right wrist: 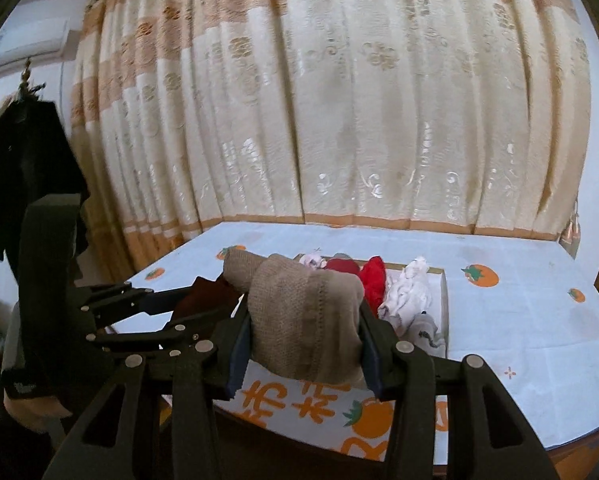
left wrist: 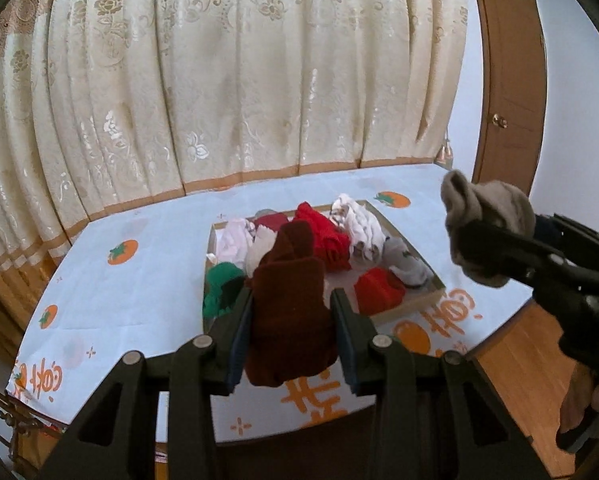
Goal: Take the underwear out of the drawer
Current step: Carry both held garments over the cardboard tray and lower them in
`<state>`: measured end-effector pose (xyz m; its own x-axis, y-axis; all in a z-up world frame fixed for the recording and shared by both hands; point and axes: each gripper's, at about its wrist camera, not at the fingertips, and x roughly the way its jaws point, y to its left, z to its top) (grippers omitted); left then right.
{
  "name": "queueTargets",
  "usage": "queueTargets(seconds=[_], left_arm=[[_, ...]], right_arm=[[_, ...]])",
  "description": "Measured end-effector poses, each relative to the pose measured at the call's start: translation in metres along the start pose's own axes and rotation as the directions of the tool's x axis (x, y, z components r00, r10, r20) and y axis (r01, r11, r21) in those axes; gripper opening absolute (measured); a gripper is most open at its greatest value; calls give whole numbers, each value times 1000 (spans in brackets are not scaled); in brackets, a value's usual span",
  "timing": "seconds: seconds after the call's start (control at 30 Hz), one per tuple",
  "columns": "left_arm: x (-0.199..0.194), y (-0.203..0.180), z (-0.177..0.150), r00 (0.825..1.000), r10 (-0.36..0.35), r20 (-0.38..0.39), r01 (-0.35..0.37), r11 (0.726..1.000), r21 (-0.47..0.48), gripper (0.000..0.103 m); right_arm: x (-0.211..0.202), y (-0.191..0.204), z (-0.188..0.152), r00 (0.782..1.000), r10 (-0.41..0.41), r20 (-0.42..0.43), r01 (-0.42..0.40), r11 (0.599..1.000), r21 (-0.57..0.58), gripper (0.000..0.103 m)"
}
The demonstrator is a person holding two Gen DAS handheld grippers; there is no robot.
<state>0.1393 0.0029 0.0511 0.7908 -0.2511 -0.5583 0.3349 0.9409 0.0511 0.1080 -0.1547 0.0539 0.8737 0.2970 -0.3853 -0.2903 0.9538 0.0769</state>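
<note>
Left wrist: fingers (left wrist: pixel 291 316) clamp maroon underwear (left wrist: pixel 289 320).

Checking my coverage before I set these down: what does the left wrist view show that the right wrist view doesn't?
Left wrist only: the green garment at the drawer's near left, and a wooden door. Right wrist only: dark clothes hanging on the left. Both: the left gripper clamping the maroon garment, the right gripper clamping the beige garment, the drawer's red and white pieces, the curtain.

Home bedroom — floral curtain (left wrist: pixel 235 80), wooden door (left wrist: pixel 507 80)
</note>
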Motion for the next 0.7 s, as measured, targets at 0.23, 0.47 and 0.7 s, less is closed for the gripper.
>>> queueTargets(seconds=[0.23, 0.47, 0.7], left_arm=[[11, -3, 14, 998, 45, 40, -45, 999, 0, 37], [30, -2, 21, 998, 62, 33, -61, 998, -26, 37], [53, -6, 23, 999, 53, 7, -53, 998, -46, 37]], right_arm=[[15, -16, 7, 1000, -26, 7, 26, 998, 58, 49], [26, -25, 9, 999, -54, 4, 53, 996, 77, 49], [42, -37, 10, 996, -90, -5, 90, 992, 86, 49]])
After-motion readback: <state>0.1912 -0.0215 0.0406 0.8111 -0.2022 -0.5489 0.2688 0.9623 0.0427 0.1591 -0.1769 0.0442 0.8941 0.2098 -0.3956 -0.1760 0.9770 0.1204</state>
